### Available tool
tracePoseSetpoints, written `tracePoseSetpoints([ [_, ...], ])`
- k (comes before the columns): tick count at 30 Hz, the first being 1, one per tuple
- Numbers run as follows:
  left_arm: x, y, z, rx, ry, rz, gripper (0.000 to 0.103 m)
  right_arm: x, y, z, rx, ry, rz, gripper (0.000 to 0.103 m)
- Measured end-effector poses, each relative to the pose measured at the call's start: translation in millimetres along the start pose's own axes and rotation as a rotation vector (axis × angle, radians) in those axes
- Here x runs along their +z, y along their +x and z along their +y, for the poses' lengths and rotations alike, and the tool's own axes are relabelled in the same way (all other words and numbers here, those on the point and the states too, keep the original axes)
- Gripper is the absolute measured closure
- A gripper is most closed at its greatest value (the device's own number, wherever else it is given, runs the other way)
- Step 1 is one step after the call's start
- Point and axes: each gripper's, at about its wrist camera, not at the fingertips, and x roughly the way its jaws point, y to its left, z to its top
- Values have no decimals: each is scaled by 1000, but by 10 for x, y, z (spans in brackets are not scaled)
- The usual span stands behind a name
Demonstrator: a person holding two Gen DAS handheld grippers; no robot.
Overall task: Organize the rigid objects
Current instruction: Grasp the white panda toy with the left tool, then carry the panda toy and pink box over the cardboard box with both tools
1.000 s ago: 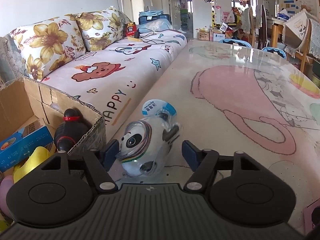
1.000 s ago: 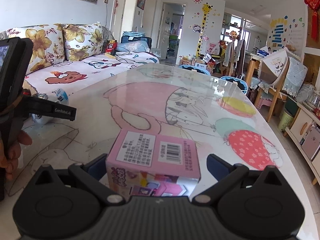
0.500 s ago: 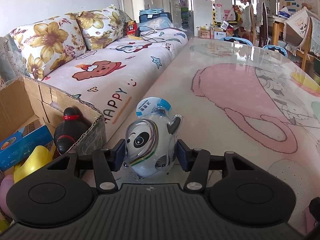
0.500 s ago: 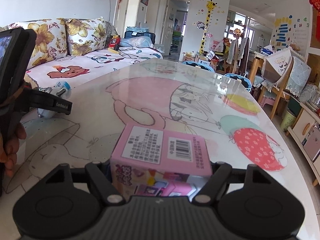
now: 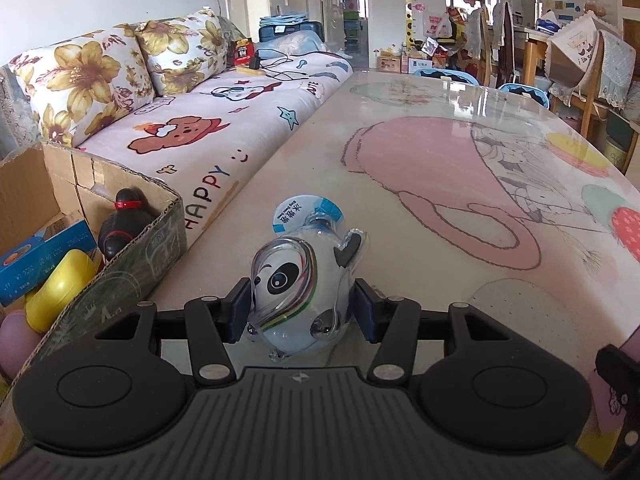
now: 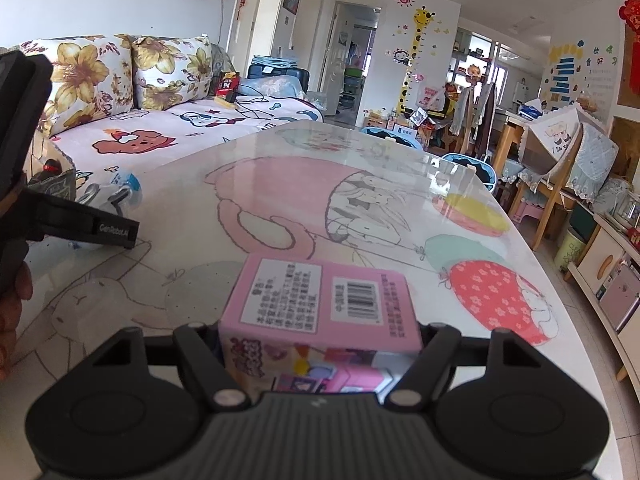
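Left gripper [image 5: 301, 311]: closed on the panda figure [image 5: 298, 296], blue pads pressed against both its sides.
Panda figure: clear plastic shell, face turned left, blue round tag at its far end; lay near the table's left edge, close to the camera.
Right gripper [image 6: 320, 354]: clamped on the pink box [image 6: 320, 312], fingers touching its left and right faces.
Pink box: barcode and printed label facing up; sat at the near end of the table [image 6: 320, 184], right of the panda.
Table: glossy top with a pink cartoon print; long stretch of bare surface ran far ahead of both grippers; curved right edge dropped to the floor.
Cardboard box [image 5: 132, 264]: open, just left of the table's near left edge; held a black bottle [image 5: 122, 224], a yellow egg shape [image 5: 60, 284] and a blue carton [image 5: 44, 256].
Sofa [image 5: 208, 136]: ran along the table's left edge, far of the cardboard box, with floral cushions at the back.
Right side: chairs and wooden furniture stood well apart from the table.
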Motion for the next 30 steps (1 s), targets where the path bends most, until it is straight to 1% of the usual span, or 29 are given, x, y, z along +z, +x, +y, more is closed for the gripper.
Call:
tracePoseSetpoints([
  [6, -91, -180, -100, -67, 22, 14, 38, -52, -10, -187, -32, 36, 17, 29],
  [9, -132, -223, -138, -90, 43, 13, 38, -84, -22, -268, -28, 60, 22, 28],
  [15, -120, -129, -140, -75, 92, -13, 39, -116, -8, -244, -31, 49, 38, 26],
  [17, -96, -58, -123, -75, 98, -6, 39, -119, -5, -248, -28, 48, 38, 24],
  [19, -95, -27, -118, -80, 99, -14, 38, -119, 6, -242, -18, 46, 39, 21],
  [21, -79, -4, -110, -87, 104, -15, 38, -131, 20, -232, -23, 34, 35, 15],
  [22, -76, 1, -106, -90, 105, -16, 38, -128, 28, -220, -25, 27, 32, 15],
  [23, -77, 3, -102, -90, 105, -16, 38, -126, 30, -216, -22, 24, 30, 15],
  [25, -86, -2, -103, -90, 103, -16, 38, -122, 23, -221, -8, 29, 26, 26],
  [29, -112, -28, -96, -97, 102, -14, 37, -113, 21, -216, -5, 32, 26, 27],
  [30, -138, -85, -115, -101, 103, -10, 37, -114, 13, -212, -8, 33, 26, 27],
])
